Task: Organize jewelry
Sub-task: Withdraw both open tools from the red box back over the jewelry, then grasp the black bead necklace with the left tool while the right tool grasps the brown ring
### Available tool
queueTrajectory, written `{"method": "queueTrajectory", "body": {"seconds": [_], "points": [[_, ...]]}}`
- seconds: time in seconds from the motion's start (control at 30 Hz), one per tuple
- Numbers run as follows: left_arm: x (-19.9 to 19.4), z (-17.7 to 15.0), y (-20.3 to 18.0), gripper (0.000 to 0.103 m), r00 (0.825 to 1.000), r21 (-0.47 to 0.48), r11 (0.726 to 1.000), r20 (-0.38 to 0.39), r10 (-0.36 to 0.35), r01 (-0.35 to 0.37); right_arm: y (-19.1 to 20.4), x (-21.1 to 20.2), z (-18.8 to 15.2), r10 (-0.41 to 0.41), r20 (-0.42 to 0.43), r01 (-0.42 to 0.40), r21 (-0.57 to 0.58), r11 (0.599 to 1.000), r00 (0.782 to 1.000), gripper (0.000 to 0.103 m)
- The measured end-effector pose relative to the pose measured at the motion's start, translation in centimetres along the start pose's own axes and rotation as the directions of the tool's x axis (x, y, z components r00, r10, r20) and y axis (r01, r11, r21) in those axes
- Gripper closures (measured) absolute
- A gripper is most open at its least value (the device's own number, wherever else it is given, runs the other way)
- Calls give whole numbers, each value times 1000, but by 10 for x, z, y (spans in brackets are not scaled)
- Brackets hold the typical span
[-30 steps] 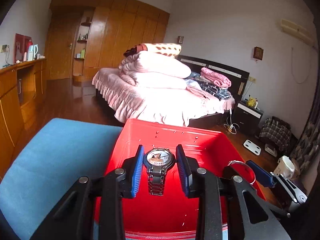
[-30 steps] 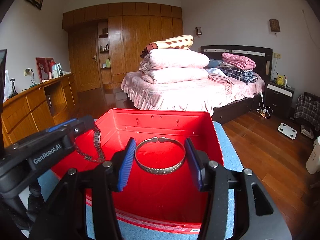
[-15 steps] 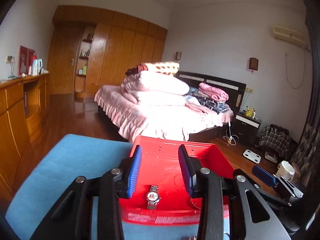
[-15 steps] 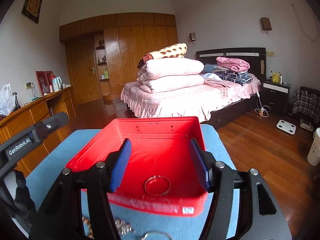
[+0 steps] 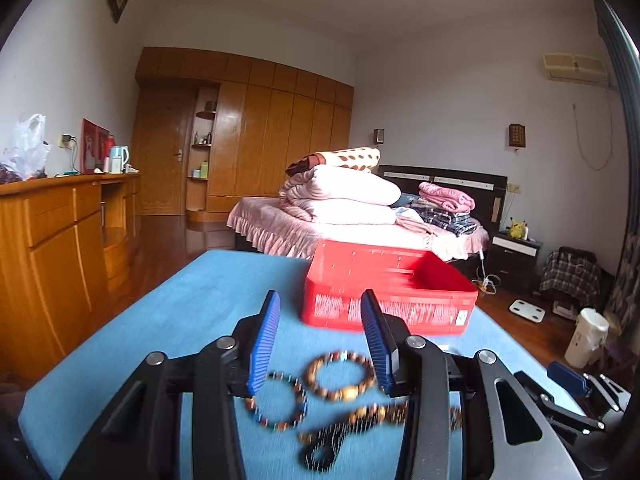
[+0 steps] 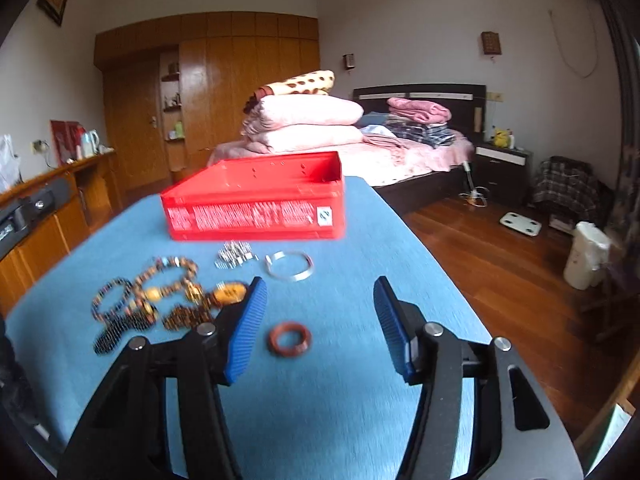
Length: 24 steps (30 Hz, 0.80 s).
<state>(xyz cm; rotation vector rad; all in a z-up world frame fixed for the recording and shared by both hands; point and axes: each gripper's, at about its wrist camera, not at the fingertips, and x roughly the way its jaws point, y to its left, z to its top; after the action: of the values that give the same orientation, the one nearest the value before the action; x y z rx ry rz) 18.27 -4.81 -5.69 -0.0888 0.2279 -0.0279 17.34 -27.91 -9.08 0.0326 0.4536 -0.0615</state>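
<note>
A red plastic box [image 5: 390, 296] [image 6: 256, 204] stands on the blue table. Jewelry lies in front of it. My left gripper [image 5: 322, 336] is open and empty over a brown bead bracelet [image 5: 340, 376], with a multicolour bead bracelet [image 5: 276, 404] and a dark beaded piece [image 5: 320, 448] nearby. My right gripper [image 6: 318, 320] is open and empty above a red-brown ring bangle [image 6: 290, 339]. A silver bangle [image 6: 289, 266], a silver chain [image 6: 236, 258] and a heap of brown beads [image 6: 160, 300] lie beyond it.
The blue table top [image 6: 360, 280] drops off at its right edge to a wooden floor [image 6: 500, 272]. A wooden cabinet [image 5: 60, 248] stands on the left. A bed [image 5: 352, 216] with folded quilts is behind the box. The right gripper's body [image 5: 580, 396] shows at the left view's lower right.
Both grippers opened and dropped the watch and silver bangle into the red box, then pulled back and down to the jewelry lying in front of the box.
</note>
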Motion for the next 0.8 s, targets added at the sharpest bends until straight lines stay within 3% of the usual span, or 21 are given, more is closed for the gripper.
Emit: {"method": "queueTrajectory", "body": {"seconds": [0.23,0.43,0.8], "points": [[-6,-42,-5,61,999,59,998,-51,11,-8,12,20,-24,5,-48,-5,-4,1000,999,56],[-4,-50,3,61,998,41,999,-59,16,-13,11,32,-27,4,-91,-2,23,1000,996,61],[9,-62,6,61,993,19,1000,-118,-1,3,16,38,-30,-29,-98,28,-7,1000,995,74]]}}
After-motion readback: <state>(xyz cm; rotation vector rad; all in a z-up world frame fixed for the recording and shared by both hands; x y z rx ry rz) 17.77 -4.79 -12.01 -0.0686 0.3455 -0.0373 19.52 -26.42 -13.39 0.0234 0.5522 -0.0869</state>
